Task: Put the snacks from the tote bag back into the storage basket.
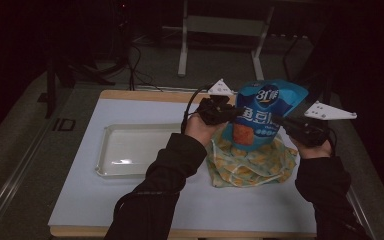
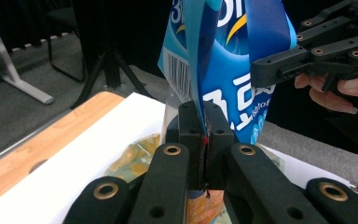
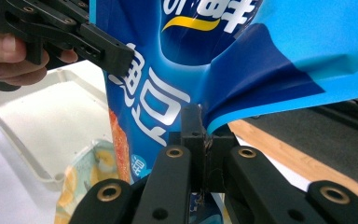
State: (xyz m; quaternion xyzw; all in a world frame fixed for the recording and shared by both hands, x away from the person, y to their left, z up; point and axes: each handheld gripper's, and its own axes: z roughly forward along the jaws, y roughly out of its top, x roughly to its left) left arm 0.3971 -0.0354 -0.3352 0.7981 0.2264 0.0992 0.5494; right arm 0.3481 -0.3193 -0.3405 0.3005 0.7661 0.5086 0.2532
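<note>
Blue and glossy, the snack bag (image 1: 267, 117) hangs in the air between the two grippers, above the yellow-patterned pouch (image 1: 252, 165) that lies on the white mat (image 1: 130, 200). The left gripper (image 1: 228, 113) has its jaws clamped tight on the bag's left edge — in the left gripper view the film is pinched flat between the pads. The right gripper (image 1: 283, 121) does the same on the opposite edge, and the bag creases where each one bites.

So the pickup looks done: the bag appears clear of the table, held upright by both sides. What remains, by my reading, is the placing — the clear plastic tray (image 1: 107, 152) sits empty to the left of the pouch, and it seems the likely destination, though that is a guess. The yellow-patterned pouch is untouched and would presumably need handling afterwards.
</note>
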